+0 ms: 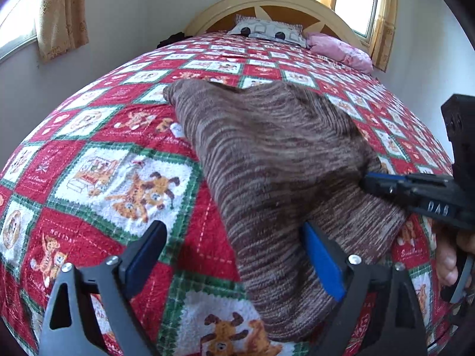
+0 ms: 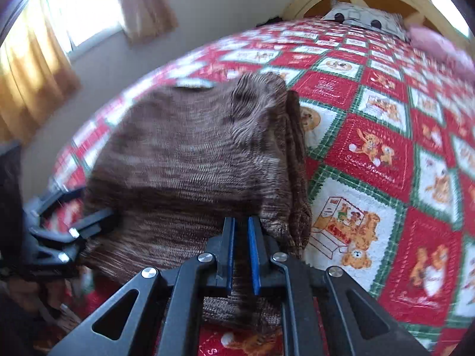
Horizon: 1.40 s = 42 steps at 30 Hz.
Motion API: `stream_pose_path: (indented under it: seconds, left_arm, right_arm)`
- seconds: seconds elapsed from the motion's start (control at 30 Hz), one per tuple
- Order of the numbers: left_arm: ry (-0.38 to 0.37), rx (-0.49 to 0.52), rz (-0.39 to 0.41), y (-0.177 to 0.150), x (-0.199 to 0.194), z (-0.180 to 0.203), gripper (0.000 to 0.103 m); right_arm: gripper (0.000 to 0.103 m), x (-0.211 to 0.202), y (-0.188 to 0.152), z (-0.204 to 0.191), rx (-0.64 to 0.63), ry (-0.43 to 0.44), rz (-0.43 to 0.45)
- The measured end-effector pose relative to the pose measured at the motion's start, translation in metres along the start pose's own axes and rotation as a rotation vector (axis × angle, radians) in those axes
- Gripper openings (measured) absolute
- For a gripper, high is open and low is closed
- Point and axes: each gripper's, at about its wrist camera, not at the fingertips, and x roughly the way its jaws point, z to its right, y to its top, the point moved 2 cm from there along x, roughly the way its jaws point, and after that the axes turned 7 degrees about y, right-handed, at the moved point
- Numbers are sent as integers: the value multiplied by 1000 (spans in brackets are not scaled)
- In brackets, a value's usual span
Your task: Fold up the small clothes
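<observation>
Partly blurred | right gripper (image 2: pixel 241 225) jaws pinch brown sweater (image 1: pixel 267 160) | left gripper (image 1: pixel 234 237) jaws wide, empty

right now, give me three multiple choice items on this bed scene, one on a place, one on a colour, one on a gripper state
1. Where does the brown knit garment lie?
A. on the patterned bedspread
B. on the pillows by the headboard
C. on the floor under the window

2. What colour are the pads on the gripper fingers?
A. yellow
B. blue
C. white

3. How do the two grippers stand?
A. both wide open
B. left shut on the knit, right open
C. left open, right shut on the knit

Answers:
1 A: the garment is spread on the red, white and green bedspread, well short of the pillows.
2 B: blue pads line the fingers in both wrist views.
3 C: the left gripper stands wide with a fold of the knit's edge between its fingers, while the right gripper has its fingers nearly together, pinching the fabric.
</observation>
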Motion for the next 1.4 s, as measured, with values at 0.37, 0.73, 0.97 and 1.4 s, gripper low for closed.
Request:
stream_pose_path:
  seconds: [0.37,0.73,0.97,1.4]
  left_arm:
    - [3,29,103,-6,-60,3,94]
    - [-47,32,304,10,-137,6,95]
    - [-73,41,374,13,-165,10,98]
    - [-62,31,381,10,-169,11,98]
  right_arm:
    - [63,-74,-14,-39,-24,-92,163]
    - [63,-153,-32,-94,-73,-173,317]
    - [63,-179,-38,-113,-93,-201,370]
    - [63,-189,-43,-115,-77,-200,408]
